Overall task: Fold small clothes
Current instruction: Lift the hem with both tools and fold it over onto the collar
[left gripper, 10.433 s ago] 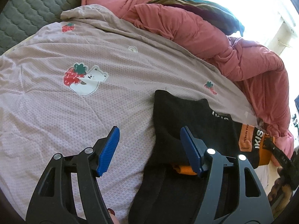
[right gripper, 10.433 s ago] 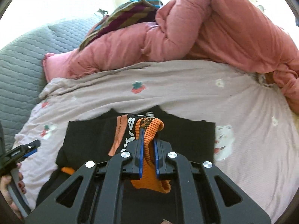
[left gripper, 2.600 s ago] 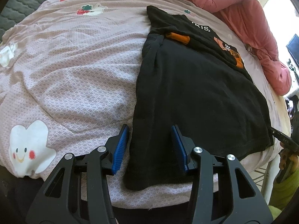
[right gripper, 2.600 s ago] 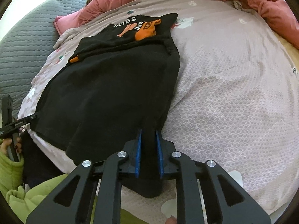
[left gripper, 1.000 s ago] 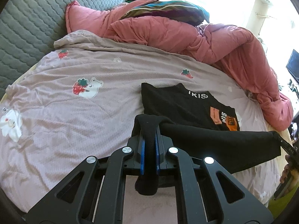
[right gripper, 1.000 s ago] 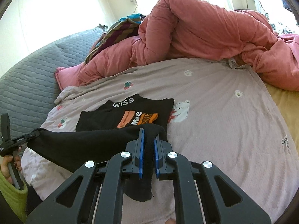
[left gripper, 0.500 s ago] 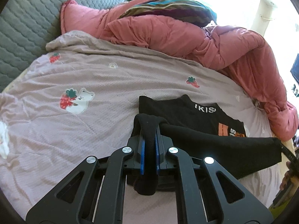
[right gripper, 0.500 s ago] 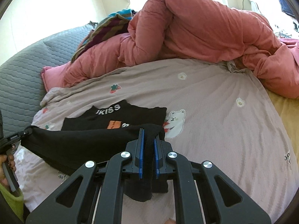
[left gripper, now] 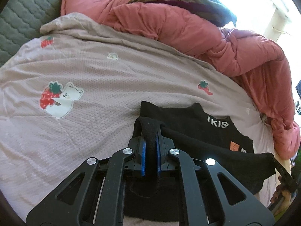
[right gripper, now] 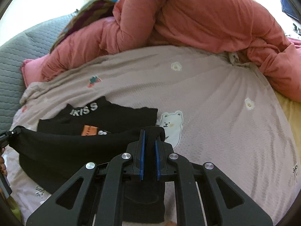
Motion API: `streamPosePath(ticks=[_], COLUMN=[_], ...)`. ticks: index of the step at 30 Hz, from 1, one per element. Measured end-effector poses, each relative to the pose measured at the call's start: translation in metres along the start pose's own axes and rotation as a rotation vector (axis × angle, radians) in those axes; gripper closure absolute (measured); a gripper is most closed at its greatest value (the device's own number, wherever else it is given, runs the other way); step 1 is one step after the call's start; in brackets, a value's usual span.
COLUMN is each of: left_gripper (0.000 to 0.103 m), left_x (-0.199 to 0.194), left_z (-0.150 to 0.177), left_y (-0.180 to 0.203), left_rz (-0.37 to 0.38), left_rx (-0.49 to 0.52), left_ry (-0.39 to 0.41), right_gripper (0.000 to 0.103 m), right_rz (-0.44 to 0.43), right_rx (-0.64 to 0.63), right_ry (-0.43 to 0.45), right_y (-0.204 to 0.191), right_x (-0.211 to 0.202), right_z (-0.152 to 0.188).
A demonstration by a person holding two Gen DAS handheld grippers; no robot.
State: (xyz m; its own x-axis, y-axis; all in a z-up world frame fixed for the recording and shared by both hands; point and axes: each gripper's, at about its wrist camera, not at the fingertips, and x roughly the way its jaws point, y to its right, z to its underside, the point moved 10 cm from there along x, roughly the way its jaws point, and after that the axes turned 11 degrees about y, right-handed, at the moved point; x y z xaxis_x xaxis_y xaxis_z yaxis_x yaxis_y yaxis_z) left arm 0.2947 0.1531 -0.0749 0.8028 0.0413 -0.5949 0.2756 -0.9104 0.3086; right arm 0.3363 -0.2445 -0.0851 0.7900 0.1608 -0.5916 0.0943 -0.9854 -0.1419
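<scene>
A black top (left gripper: 188, 118) with white letters and an orange patch lies on the mauve bedsheet (left gripper: 105, 79); it also shows in the right wrist view (right gripper: 116, 116). My left gripper (left gripper: 150, 141) is shut on one bottom corner of the top. My right gripper (right gripper: 149, 143) is shut on the other corner. The hem (right gripper: 62, 145) hangs stretched between them, lifted over the upper part of the top and covering most of the orange patch. The right gripper's tip (left gripper: 282, 169) shows at the left wrist view's right edge.
A bunched pink duvet (left gripper: 188, 30) lies along the far side of the bed, with a striped cloth (left gripper: 188, 0) on top. A grey quilted headboard (left gripper: 28, 9) stands at the far left. The sheet (right gripper: 216, 113) extends right of the top.
Both grippers have carried the held hem further forward over the top, toward its collar. More of the orange patch is now covered.
</scene>
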Motion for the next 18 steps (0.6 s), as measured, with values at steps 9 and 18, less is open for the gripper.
streamPosePath(ticks=[9, 18], left_gripper=[0.094, 0.070], left_x=[0.029, -0.011], left_z=[0.018, -0.005], left_y=[-0.012, -0.010], left_rz=[0.003, -0.059], left_rx=[0.041, 0.124], left_ry=[-0.042, 0.085], right_gripper=[0.083, 0.029], right_rz=[0.042, 0.071], right_rx=[0.018, 0.009], right_ry=[-0.065, 0.043], right_y=[0.006, 0.012], right_x=[0.029, -0.014], right_z=[0.017, -0.002])
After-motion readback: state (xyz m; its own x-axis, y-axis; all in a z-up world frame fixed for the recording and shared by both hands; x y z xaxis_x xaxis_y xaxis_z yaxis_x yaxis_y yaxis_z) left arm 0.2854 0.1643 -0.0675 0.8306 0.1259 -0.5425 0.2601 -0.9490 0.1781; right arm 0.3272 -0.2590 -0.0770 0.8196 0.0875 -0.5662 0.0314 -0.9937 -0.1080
